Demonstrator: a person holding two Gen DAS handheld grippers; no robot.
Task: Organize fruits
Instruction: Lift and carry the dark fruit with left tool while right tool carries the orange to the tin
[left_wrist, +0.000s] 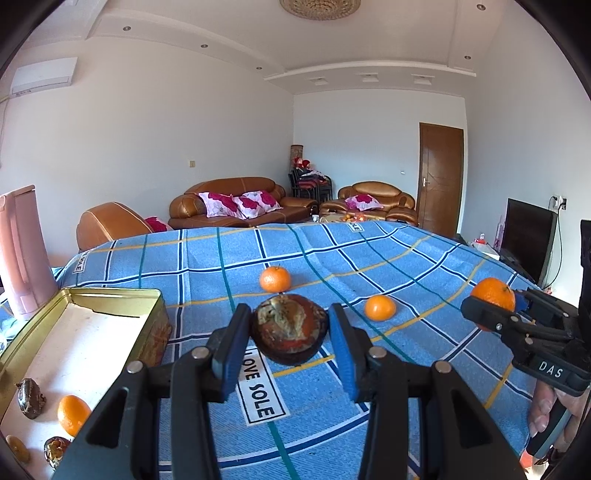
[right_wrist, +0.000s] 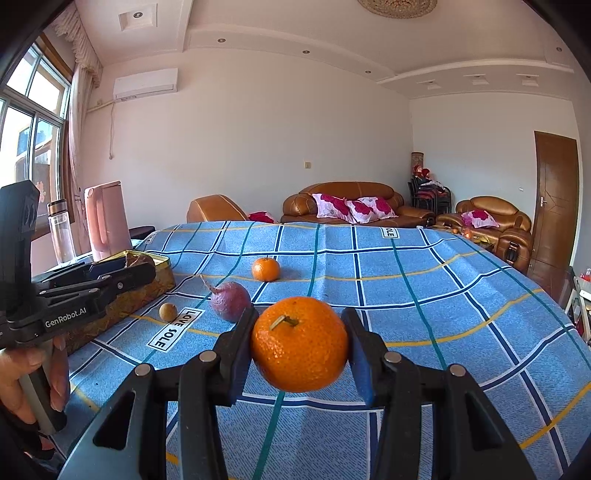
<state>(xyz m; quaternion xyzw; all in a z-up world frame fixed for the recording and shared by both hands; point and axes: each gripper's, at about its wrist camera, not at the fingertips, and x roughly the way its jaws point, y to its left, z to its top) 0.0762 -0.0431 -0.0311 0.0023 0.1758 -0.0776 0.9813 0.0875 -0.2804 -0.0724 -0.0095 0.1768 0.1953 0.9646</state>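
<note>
Nearest, a dark mottled fruit (left_wrist: 290, 331) is pinched between the pads of the left gripper (left_wrist: 290, 334), raised above the cloth just right of the gold tin (left_wrist: 122, 295). An orange (right_wrist: 300, 344) is likewise clamped in the right gripper (right_wrist: 300, 349), further right of the tin. Inside the tin, 1 orange (left_wrist: 72, 414) and 3 darker pieces are already seen, the clearest being a brown fruit (left_wrist: 30, 398). Left on the blue checked cloth (right_wrist: 424, 280), beyond the tin's open side, are a purple fruit (right_wrist: 230, 301), a small tan fruit (right_wrist: 168, 311) and 2 oranges, 1 near (left_wrist: 379, 307) and 1 far (left_wrist: 275, 279). The task is judged roughly half done: 2 pieces are in transit, 4 remain to be collected.
</note>
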